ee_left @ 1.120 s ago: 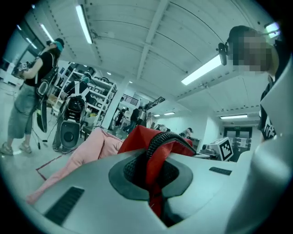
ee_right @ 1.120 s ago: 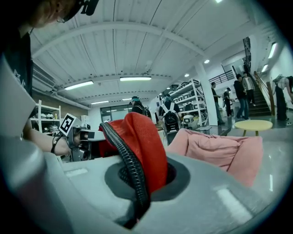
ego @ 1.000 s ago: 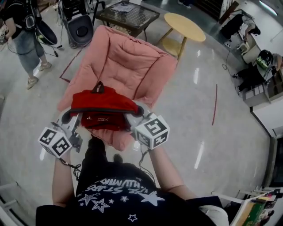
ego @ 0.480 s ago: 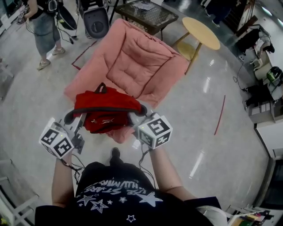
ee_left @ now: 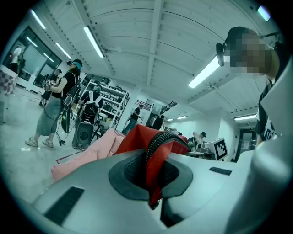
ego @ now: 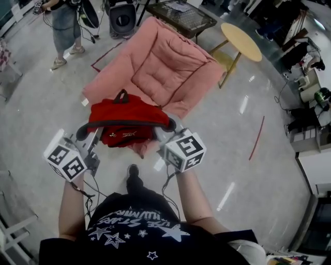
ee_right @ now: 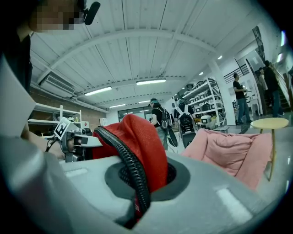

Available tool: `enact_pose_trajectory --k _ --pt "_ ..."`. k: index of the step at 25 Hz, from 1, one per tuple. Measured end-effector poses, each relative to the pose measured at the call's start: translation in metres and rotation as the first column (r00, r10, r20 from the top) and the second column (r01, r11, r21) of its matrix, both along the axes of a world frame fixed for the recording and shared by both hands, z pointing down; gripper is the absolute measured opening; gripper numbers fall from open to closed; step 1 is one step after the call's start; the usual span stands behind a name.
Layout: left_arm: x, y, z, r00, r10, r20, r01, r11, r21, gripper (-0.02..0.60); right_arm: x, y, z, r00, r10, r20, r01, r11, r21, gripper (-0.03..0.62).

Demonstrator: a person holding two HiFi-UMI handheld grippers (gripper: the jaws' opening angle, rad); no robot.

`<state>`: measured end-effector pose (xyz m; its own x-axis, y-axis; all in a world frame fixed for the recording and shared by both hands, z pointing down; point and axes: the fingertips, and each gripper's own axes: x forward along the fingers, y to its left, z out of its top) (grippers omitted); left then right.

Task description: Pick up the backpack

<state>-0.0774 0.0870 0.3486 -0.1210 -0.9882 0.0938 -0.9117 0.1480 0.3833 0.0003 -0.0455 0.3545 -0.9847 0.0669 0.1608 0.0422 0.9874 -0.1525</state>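
The red backpack (ego: 126, 120) hangs in the air between my two grippers, just in front of the pink chair's (ego: 165, 67) front edge. My left gripper (ego: 84, 132) is shut on the backpack's left side, where red fabric and a black zipper edge (ee_left: 158, 146) are pinched between its jaws. My right gripper (ego: 167, 127) is shut on the backpack's right side, with red fabric (ee_right: 144, 141) and black piping clamped in its jaws. Both grippers point roughly level, away from the person. The backpack's black top handle (ego: 122, 95) points toward the chair.
A round wooden side table (ego: 241, 41) stands right of the chair and a dark table (ego: 181, 13) behind it. A person (ego: 64, 23) stands at the far left beside black equipment (ego: 123, 18). Red tape lines (ego: 257, 137) mark the glossy floor.
Both grippers and the backpack have drawn back from the chair seat toward the person. The backpack now hangs past the chair's front edge, over the floor.
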Motion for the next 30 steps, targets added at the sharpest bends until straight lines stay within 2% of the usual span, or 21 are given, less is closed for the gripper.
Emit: enact_pose_trajectory --k 9,15,21,25,30 --pt "0.056 0.071 -0.006 0.999 -0.020 0.040 0.019 0.999 0.028 0.009 0.046 0.067 -0.011 1.000 -0.019 0.022 0.019 1.000 0.014 0.008" --pt "0.103 0.138 -0.021 0.998 -0.041 0.058 0.037 0.998 0.059 0.009 0.092 0.134 -0.023 0.998 -0.042 0.049 0.042 0.999 0.015 0.008" --pt "0.156 0.191 -0.022 0.995 -0.054 0.086 0.049 0.997 0.055 0.009 0.146 0.189 -0.020 0.998 -0.046 0.043 0.046 0.999 -0.006 0.008" --pt "0.201 0.226 -0.021 0.996 -0.041 0.083 0.038 0.999 0.032 0.009 0.195 0.227 -0.015 0.999 -0.044 0.004 0.044 0.999 -0.016 0.008" --pt "0.205 0.237 0.002 0.999 -0.011 0.050 0.010 1.000 0.014 0.009 0.208 0.243 0.009 0.997 -0.036 -0.067 0.034 0.999 -0.029 0.008"
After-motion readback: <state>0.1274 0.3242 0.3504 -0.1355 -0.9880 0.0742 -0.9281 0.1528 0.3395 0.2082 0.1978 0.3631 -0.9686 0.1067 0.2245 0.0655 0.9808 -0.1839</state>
